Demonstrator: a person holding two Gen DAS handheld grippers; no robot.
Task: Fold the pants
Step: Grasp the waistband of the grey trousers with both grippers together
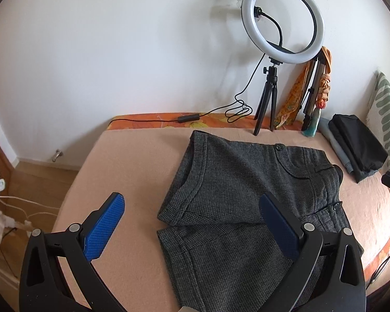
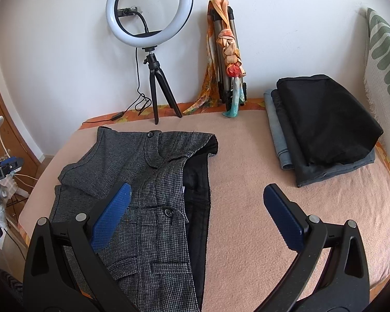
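Grey houndstooth pants (image 1: 236,187) lie partly folded on the peach blanket (image 1: 122,156) of a bed, leg hems toward the left, waist with buttons toward the right. My left gripper (image 1: 192,208) is open and empty, held above the hem end of the pants. In the right wrist view the pants (image 2: 148,182) show their dark lining at the waist edge. My right gripper (image 2: 197,197) is open and empty above the waist end, its left finger (image 2: 111,215) over the fabric, its right finger over bare blanket (image 2: 260,161).
A ring light on a small tripod (image 1: 270,98) stands at the bed's far edge, with its cable (image 1: 215,111) along it. A folded tripod with an orange scarf (image 2: 228,59) leans on the wall. A stack of folded clothes (image 2: 322,127) and a patterned pillow (image 2: 384,59) lie at the right.
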